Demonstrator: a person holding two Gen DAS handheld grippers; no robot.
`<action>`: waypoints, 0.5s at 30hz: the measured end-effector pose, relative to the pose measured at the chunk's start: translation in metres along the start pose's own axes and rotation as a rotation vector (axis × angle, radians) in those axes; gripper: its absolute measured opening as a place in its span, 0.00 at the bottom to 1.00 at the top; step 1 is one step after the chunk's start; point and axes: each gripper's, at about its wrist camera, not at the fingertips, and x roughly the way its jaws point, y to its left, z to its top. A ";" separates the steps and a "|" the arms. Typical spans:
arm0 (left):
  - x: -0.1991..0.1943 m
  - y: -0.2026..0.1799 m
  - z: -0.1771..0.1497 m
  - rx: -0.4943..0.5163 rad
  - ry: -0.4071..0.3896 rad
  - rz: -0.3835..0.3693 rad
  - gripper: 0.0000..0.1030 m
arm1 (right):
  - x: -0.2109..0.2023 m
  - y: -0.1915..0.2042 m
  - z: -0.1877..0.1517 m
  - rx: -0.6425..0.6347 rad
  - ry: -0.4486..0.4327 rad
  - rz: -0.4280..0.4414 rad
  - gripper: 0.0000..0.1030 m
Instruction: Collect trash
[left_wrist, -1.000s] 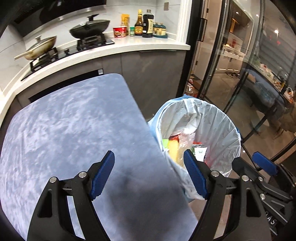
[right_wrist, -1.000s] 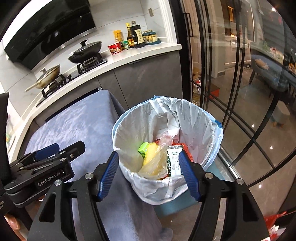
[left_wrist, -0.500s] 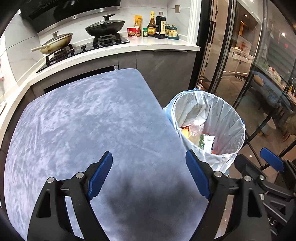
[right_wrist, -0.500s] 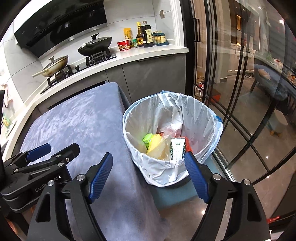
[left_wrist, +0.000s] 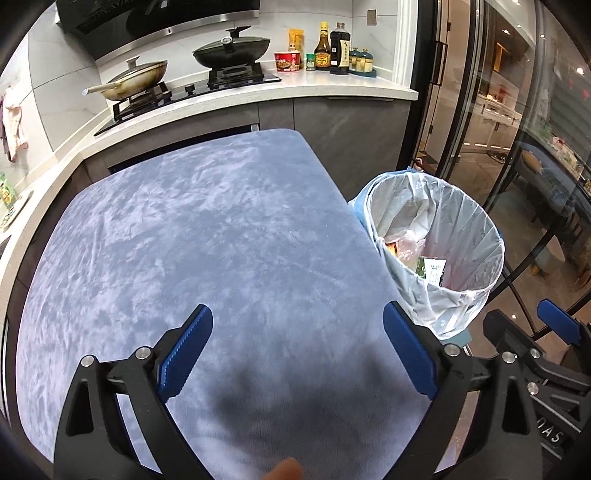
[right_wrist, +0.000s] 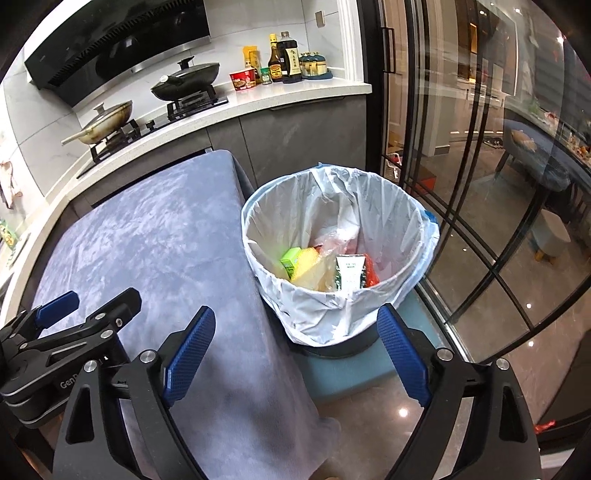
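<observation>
A white countertop (left_wrist: 332, 83) runs along pale marble-look walls, with grey cabinet fronts (right_wrist: 303, 136) below and a black range hood (right_wrist: 110, 48) above; a table draped in blue-grey cloth (left_wrist: 207, 236) stands before it. Black-framed glass doors (right_wrist: 480, 184) reflect ceiling lights onto a glossy brown floor (right_wrist: 369, 417)

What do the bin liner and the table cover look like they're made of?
The bin liner looks like thin translucent plastic film: it is crinkled, slightly glossy, and folded over the rim. The table cover looks like soft napped fabric, perhaps velvet or suede-like: matte blue-grey with mottled brush marks, and it drapes over the table edge. The exact fibre can't be told.
</observation>
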 end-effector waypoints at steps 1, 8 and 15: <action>0.000 0.000 -0.001 -0.002 0.002 0.002 0.87 | 0.000 0.000 -0.002 0.000 0.004 -0.002 0.84; -0.002 0.001 -0.012 -0.012 0.012 0.015 0.90 | -0.001 -0.003 -0.010 0.004 0.021 -0.015 0.88; -0.005 -0.002 -0.020 0.001 0.022 0.020 0.90 | -0.006 -0.007 -0.014 0.007 0.009 -0.027 0.88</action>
